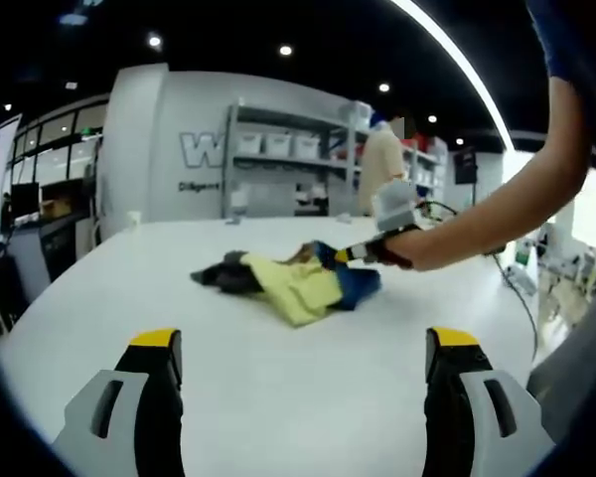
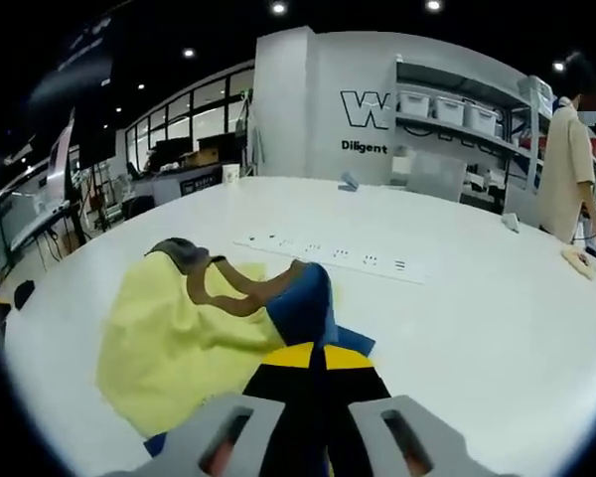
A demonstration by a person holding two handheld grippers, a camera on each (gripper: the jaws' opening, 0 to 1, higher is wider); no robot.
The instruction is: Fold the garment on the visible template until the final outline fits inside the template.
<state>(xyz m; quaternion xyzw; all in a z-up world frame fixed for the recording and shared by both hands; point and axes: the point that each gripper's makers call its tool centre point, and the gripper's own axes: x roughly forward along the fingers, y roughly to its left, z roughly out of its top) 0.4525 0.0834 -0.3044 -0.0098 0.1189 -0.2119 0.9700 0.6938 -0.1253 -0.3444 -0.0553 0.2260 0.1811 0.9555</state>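
Note:
A crumpled garment point(image 1: 296, 283) of yellow, blue and grey cloth lies on the white table point(image 1: 278, 397), mid-way across. My left gripper point(image 1: 304, 343) hovers low over the table in front of it, jaws wide open and nothing between them. My right gripper point(image 1: 361, 254) reaches in from the right on a person's arm and meets the garment's blue end. In the right gripper view the yellow-tipped jaws of the right gripper point(image 2: 316, 358) are pressed together over the blue cloth point(image 2: 304, 304), with the yellow part point(image 2: 174, 343) spread to the left.
A long white strip with small marks point(image 2: 328, 253) lies on the table beyond the garment. A person in a beige coat point(image 2: 566, 159) stands at the far side by shelves with white bins point(image 1: 278, 144). The table edge curves away at the right point(image 1: 524, 308).

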